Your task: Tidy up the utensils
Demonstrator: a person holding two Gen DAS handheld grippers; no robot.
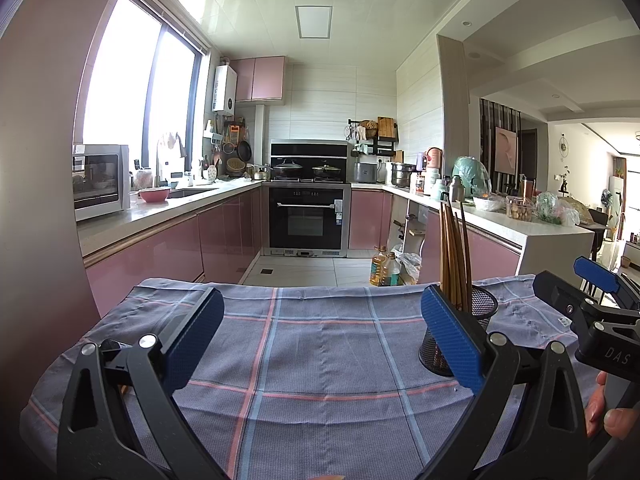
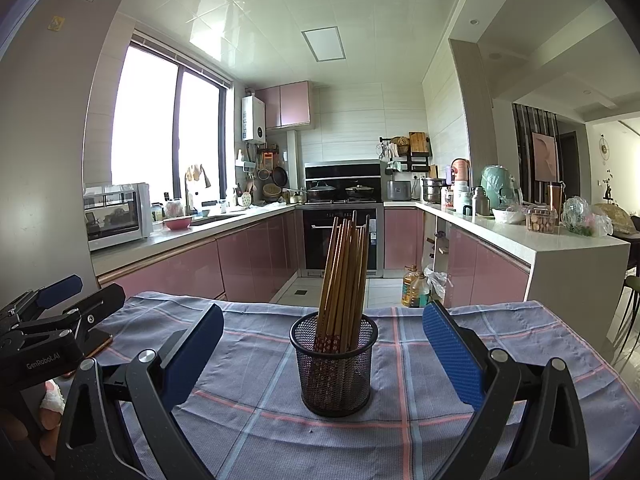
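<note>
Left tongs (image 1: 320,332): blue-padded fingers spread wide, empty, hovering over the checked cloth (image 1: 320,360) in the lower half of the left wrist frame, touching nothing. Right tongs (image 2: 323,340): likewise spread wide and empty, their pads standing well to either side of the mesh holder (image 2: 335,376) without touching it; in the left wrist frame they show at the right edge, with fingertips of a hand (image 1: 600,408) below them. Mesh holder: black wire cup, upright on the cloth-covered tabletop (image 2: 520,336), lower centre of the right wrist frame; in the left wrist frame it sits at lower right, partly behind the left tongs' right pad. Chopsticks (image 2: 344,276): a bundle of brown wooden sticks standing in the holder, fanned slightly and leaning a little right, lower ends patterned red with small pale flowers seen through the mesh. Cloth: grey-blue with pink and light-blue lines, lightly wrinkled at its far edge.
</note>
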